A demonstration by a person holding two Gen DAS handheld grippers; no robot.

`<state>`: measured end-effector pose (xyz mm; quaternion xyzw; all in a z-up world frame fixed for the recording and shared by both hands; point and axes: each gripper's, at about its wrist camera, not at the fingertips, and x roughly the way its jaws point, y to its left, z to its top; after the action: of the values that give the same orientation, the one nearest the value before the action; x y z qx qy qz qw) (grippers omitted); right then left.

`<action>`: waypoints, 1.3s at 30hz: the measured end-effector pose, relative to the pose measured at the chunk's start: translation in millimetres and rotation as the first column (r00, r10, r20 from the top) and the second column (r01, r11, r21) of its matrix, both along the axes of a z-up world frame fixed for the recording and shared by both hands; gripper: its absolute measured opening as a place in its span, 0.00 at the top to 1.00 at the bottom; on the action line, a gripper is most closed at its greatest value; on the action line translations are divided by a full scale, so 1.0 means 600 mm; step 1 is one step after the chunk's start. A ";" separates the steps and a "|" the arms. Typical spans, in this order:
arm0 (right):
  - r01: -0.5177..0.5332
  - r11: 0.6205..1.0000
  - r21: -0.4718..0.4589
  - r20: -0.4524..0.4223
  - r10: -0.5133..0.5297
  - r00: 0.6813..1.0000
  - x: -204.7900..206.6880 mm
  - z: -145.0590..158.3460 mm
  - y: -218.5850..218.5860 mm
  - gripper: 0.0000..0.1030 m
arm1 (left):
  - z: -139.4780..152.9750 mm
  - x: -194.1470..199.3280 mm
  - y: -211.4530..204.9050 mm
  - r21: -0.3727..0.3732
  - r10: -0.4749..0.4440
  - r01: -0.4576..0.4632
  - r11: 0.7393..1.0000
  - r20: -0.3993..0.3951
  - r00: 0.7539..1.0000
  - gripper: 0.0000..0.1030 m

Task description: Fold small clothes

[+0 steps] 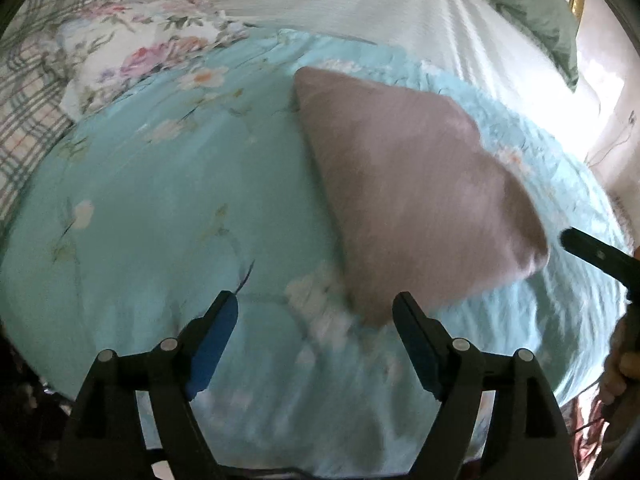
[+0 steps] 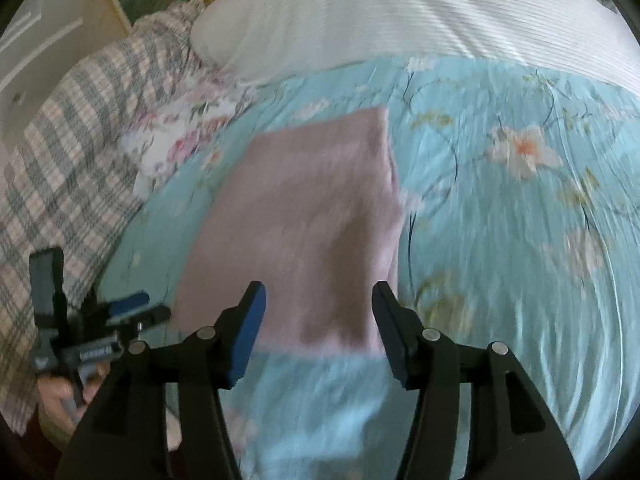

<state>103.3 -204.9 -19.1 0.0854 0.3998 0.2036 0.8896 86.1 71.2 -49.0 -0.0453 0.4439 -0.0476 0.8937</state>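
pink garment (image 1: pixel 408 196) lies flat on the pale blue floral quilt (image 1: pixel 168 200) in the left wrist view, up and to the right of the left gripper (image 1: pixel 316 308). it shows as a tidy shape with straight edges and a neat near corner, which reads as already folded at least once. the left gripper's jaws stand spread wide with nothing between them; only quilt shows in the gap, and the garment's near corner sits just beside the right-hand finger. one dark finger of the right gripper (image 1: pixel 592 252) pokes in at the right edge, close to the garment's right side but not pinching it.

in the right wrist view the pink garment (image 2: pixel 312 216) lies straight ahead as a rough rectangle, its near edge running between the two fingers of the right gripper (image 2: pixel 320 300). those jaws are spread too, with the pads clear of the cloth. the left gripper (image 2: pixel 120 312) is off to the left over the quilt's edge, beside the plaid blanket (image 2: pixel 60 152), also empty.

judging by that, this piece looks folded and let go; whether another fold is wanted, or more clothes wait, cannot be told.
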 end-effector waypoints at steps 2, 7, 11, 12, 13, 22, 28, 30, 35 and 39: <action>-0.028 0.999 -0.044 -0.001 0.028 1.000 -0.031 -0.008 0.009 0.16 | -0.006 -0.024 -0.001 0.037 0.003 -0.002 0.999 -0.006 1.000 0.22; -0.053 0.992 -0.117 -0.051 0.047 0.998 -0.084 -0.040 0.016 0.10 | -0.024 -0.085 -0.023 0.140 -0.023 0.026 0.990 -0.025 0.999 0.22; -0.061 0.988 -0.143 -0.092 0.048 0.995 -0.116 -0.060 0.012 0.10 | -0.030 -0.120 -0.043 0.211 -0.045 0.048 0.976 -0.021 0.999 0.22; -0.062 0.987 -0.148 -0.098 0.048 0.994 -0.123 -0.062 0.011 0.10 | -0.028 -0.127 -0.047 0.218 -0.051 0.054 0.974 -0.018 0.999 0.22; -0.063 0.987 -0.151 -0.101 0.048 0.994 -0.130 -0.063 0.010 0.09 | -0.024 -0.133 -0.051 0.225 -0.062 0.063 0.972 -0.012 0.998 0.22; -0.050 0.988 -0.147 -0.068 0.041 0.997 -0.148 -0.034 0.013 0.06 | 0.038 -0.130 -0.063 0.247 -0.094 0.083 0.965 0.030 0.995 0.20; -0.071 0.988 -0.135 -0.066 0.062 0.996 -0.147 -0.022 0.016 0.04 | 0.076 -0.139 -0.074 0.255 -0.110 0.088 0.963 0.073 0.991 0.18; -0.072 0.989 -0.132 -0.064 0.064 0.996 -0.146 -0.021 0.016 0.04 | 0.081 -0.144 -0.080 0.260 -0.120 0.095 0.961 0.079 0.990 0.18; -0.068 0.992 -0.109 -0.057 0.062 0.996 -0.141 -0.014 0.014 0.04 | 0.085 -0.143 -0.084 0.264 -0.117 0.092 0.960 0.083 0.990 0.18; -0.079 0.991 -0.105 -0.036 0.075 0.997 -0.134 -0.001 0.009 0.03 | 0.089 -0.136 -0.085 0.264 -0.107 0.081 0.961 0.088 0.990 0.18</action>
<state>23.1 -199.5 -19.4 0.0255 0.4273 0.2148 0.8779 4.4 20.3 4.4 0.0957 0.4022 -0.0336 0.9099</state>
